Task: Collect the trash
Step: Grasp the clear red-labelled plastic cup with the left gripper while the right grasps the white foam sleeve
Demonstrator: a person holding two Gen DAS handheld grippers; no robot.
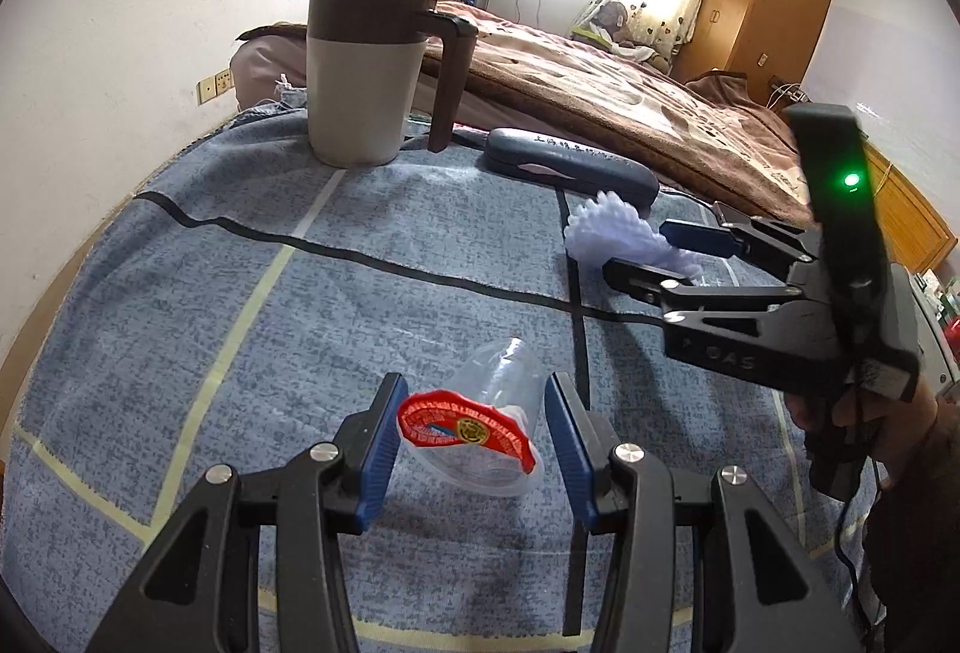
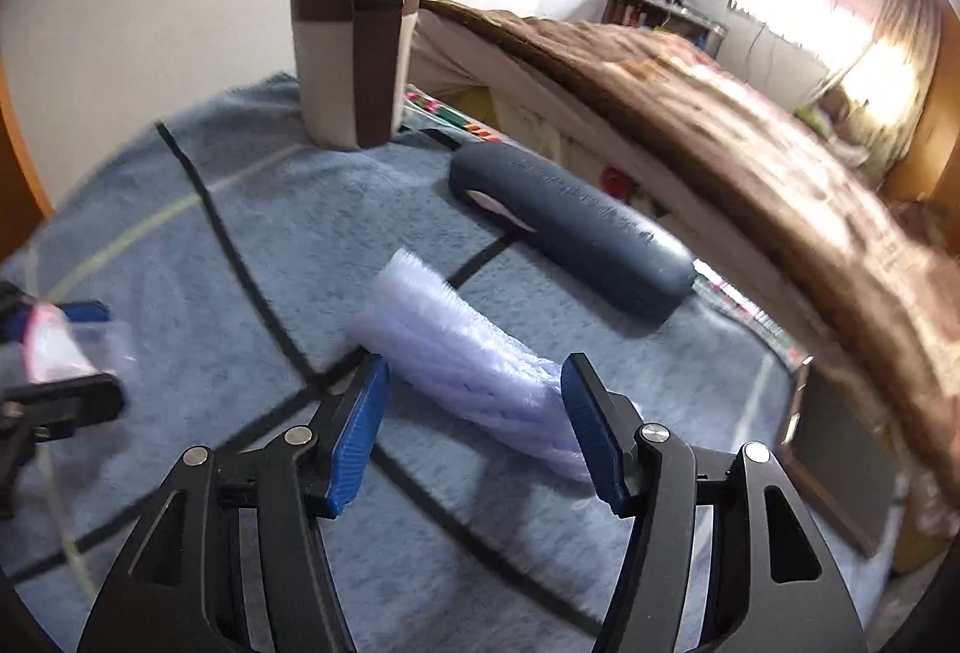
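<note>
Presently, a clear plastic cup (image 1: 498, 413) with a torn red foil lid is seen lying on its side between the blue pads of the left hand-held gripper (image 1: 474, 449); whether it is pinched cannot be told. A white foam fruit net (image 2: 474, 371) is bracketed by the right hand-held gripper (image 2: 474, 431), its jaws parted and not pressing, judged ready for closing. Both are angled downward over the blue-clothed counter (image 1: 180, 293). A lidded mug (image 1: 366, 71) and dark case (image 1: 570, 161) stand beyond, apparently not trash.
</note>
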